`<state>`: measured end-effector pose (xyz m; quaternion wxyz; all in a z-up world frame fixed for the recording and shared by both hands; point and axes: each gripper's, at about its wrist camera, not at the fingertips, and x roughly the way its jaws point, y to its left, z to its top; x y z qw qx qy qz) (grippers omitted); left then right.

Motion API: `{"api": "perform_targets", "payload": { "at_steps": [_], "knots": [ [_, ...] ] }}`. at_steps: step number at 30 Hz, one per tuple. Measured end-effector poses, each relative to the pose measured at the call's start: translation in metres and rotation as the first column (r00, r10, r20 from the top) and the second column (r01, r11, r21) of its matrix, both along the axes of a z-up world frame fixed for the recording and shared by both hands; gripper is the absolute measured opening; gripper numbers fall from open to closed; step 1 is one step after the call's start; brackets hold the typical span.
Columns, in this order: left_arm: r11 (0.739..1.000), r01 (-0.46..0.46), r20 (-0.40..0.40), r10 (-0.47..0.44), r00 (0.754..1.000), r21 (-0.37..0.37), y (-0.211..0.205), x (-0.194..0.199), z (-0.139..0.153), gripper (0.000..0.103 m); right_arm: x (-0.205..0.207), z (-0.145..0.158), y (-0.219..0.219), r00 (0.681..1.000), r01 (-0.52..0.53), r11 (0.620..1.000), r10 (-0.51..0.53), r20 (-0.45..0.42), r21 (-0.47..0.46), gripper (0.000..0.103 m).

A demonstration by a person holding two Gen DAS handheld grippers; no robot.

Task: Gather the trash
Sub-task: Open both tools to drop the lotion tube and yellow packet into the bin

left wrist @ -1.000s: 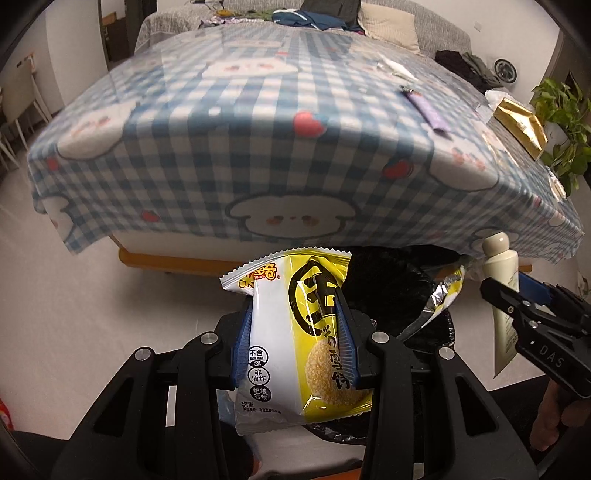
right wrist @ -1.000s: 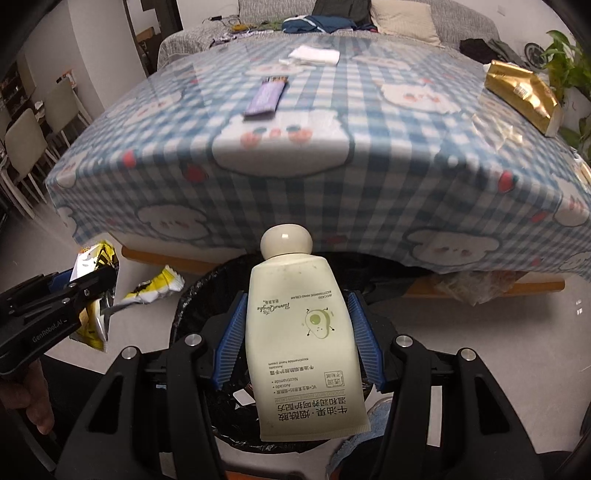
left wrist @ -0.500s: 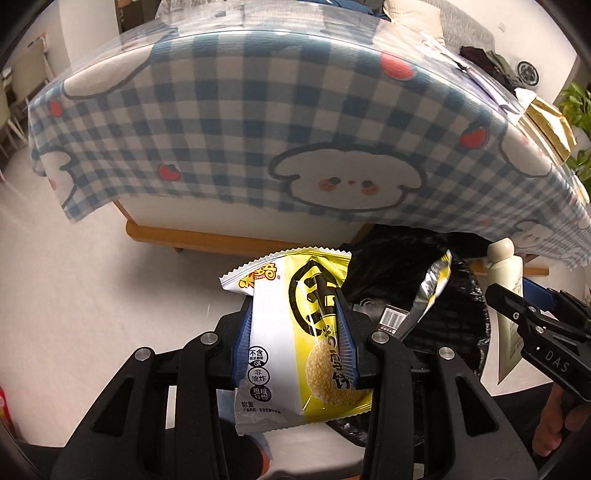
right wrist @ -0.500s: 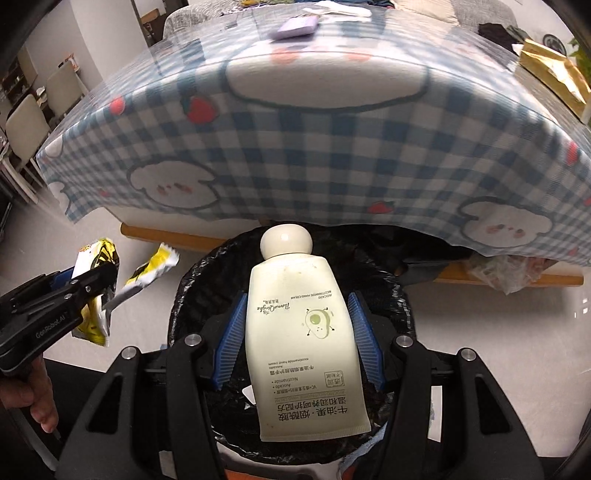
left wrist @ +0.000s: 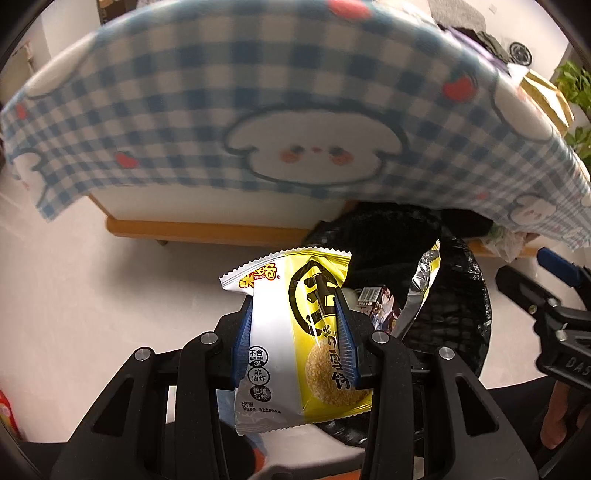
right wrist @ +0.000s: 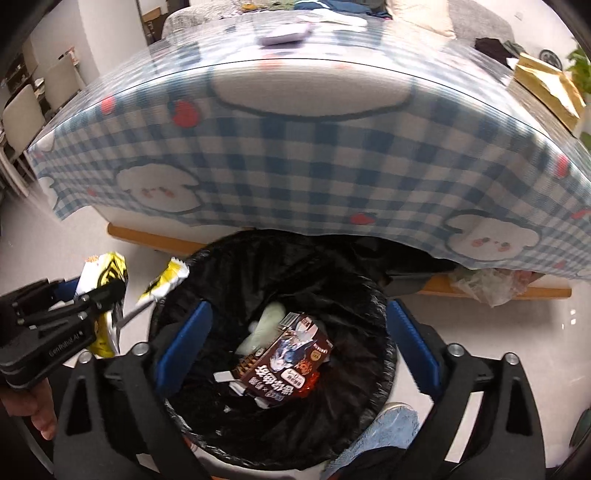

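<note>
My left gripper [left wrist: 295,314] is shut on a yellow and white snack packet [left wrist: 299,343], held just left of the black-lined trash bin [left wrist: 461,317]. It also shows in the right wrist view [right wrist: 99,291] with the packet [right wrist: 107,273]. My right gripper [right wrist: 295,332] is open and empty, directly above the bin [right wrist: 369,295]. Inside the bin lie the cream lotion tube [right wrist: 262,325] and a brown carton [right wrist: 288,354]. The right gripper shows in the left wrist view [left wrist: 535,295] at the right edge.
The table with a blue checked bunny cloth [right wrist: 295,147] overhangs the bin's far side. On it lie a purple wrapper [right wrist: 284,33] and a gold bag [right wrist: 546,85]. A crumpled clear plastic [right wrist: 487,280] lies under the table at right. White floor lies left.
My right gripper has opened and the cream tube has dropped into the bin. Both grippers have moved lower and closer to the bin. The left gripper still holds the packet.
</note>
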<state>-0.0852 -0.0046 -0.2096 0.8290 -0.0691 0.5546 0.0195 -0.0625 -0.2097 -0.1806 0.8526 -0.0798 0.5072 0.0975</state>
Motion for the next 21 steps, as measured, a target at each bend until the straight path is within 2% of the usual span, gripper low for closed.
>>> {"api": "perform_targets", "payload": {
  "at_steps": [12, 18, 21],
  "knots": [
    [0.996, 0.090, -0.055, -0.091, 0.994, -0.014, -0.063, 0.015, -0.034, 0.039, 0.009, 0.000, -0.062, 0.995, 0.095, 0.995, -0.095, 0.007, -0.015, 0.095],
    [0.991, 0.135, -0.041, -0.136, 0.990, -0.024, -0.085, 0.021, -0.032, 0.040, 0.014, -0.003, -0.087, 0.990, 0.139, 0.990, -0.139, -0.002, -0.008, 0.095],
    [0.990, 0.140, -0.045, -0.141, 0.989, -0.021, -0.088, 0.023, -0.032, 0.048, 0.016, -0.002, -0.095, 0.989, 0.151, 0.989, -0.151, 0.002, -0.010, 0.095]
  ]
}}
